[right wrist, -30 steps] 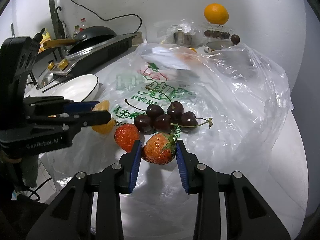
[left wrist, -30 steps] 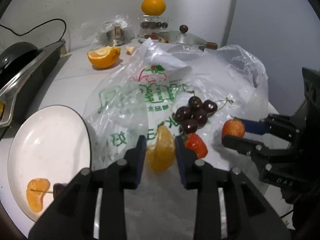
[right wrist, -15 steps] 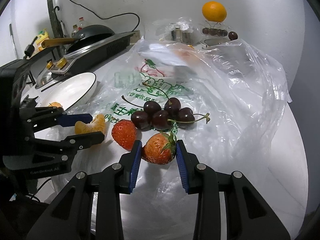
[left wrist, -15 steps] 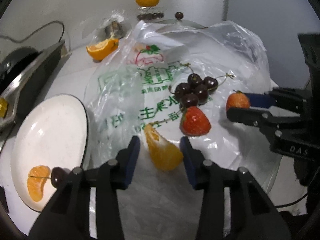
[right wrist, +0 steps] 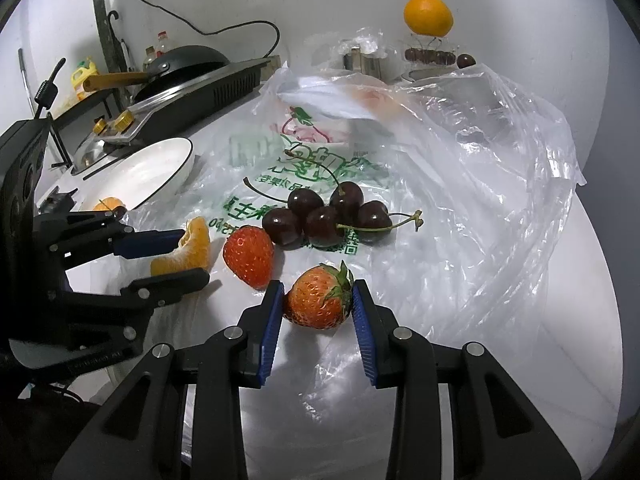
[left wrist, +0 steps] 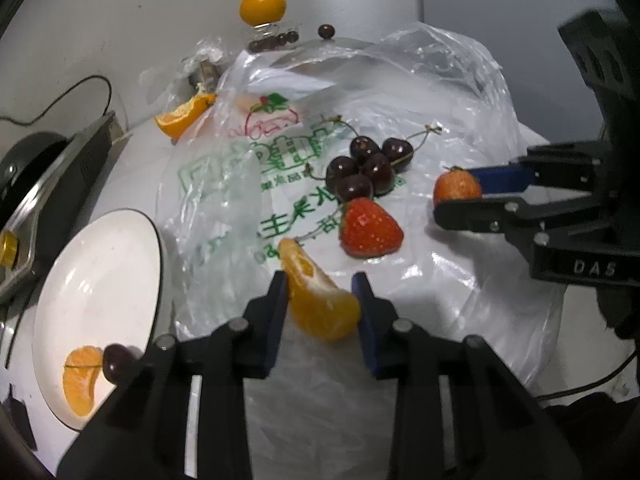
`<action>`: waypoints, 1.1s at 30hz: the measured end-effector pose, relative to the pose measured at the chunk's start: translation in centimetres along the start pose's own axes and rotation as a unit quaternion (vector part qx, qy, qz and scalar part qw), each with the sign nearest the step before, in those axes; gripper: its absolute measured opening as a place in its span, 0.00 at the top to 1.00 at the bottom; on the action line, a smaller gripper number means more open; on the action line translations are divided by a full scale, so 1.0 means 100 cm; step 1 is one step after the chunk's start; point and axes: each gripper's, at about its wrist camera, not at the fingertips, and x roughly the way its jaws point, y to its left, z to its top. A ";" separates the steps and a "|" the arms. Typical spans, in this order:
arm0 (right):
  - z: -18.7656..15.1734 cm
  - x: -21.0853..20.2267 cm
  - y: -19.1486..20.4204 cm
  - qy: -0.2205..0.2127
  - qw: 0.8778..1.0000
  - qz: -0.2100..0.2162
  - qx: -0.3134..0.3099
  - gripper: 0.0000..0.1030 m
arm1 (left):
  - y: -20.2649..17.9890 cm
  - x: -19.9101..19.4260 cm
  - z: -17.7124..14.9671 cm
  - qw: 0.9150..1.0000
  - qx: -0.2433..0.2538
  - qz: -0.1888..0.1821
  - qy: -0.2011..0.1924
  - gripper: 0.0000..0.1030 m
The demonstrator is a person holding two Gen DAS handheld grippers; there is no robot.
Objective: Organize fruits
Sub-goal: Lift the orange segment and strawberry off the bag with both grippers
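My left gripper (left wrist: 320,280) is closing on an orange segment (left wrist: 320,304) that rests on the printed plastic bag (left wrist: 248,168); both pads touch it. My right gripper (right wrist: 317,286) is shut on a strawberry with green leaves (right wrist: 318,302), low over the bag. In the left wrist view the right gripper (left wrist: 456,196) stands at the right. A loose strawberry (left wrist: 370,232) lies between the two grippers. Behind it sits a cluster of dark cherries (left wrist: 366,168). The white plate (left wrist: 100,264) at the left holds another orange segment (left wrist: 80,380) and one cherry (left wrist: 116,360).
A whole orange (right wrist: 428,16) sits on a stand at the back wall, with an orange wedge (left wrist: 182,118) near it. A stove with a black pan (right wrist: 180,68) fills the left side. The crumpled bag edge (right wrist: 520,152) rises on the right.
The left gripper opened and let the orange segment tip over onto the bag, drew back and rolled a little, then narrowed around it again. The right gripper and its strawberry stayed still.
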 end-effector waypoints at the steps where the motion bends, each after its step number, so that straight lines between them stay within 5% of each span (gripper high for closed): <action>1: 0.000 0.000 0.000 0.000 1.000 0.000 0.000 0.65 | 0.002 0.000 0.000 1.000 -0.004 -0.003 0.001 0.69; 8: 0.002 -0.005 0.004 -0.005 1.000 -0.003 -0.001 0.65 | 0.011 -0.009 0.003 0.999 -0.036 -0.030 -0.006 0.80; 19: 0.003 -0.009 0.010 -0.004 1.000 -0.003 -0.003 0.65 | 0.014 -0.001 -0.011 0.998 -0.057 -0.027 0.028 0.71; 33: 0.009 -0.019 0.014 -0.018 1.000 -0.011 -0.010 0.65 | 0.019 -0.019 -0.003 0.995 -0.071 -0.066 0.005 0.77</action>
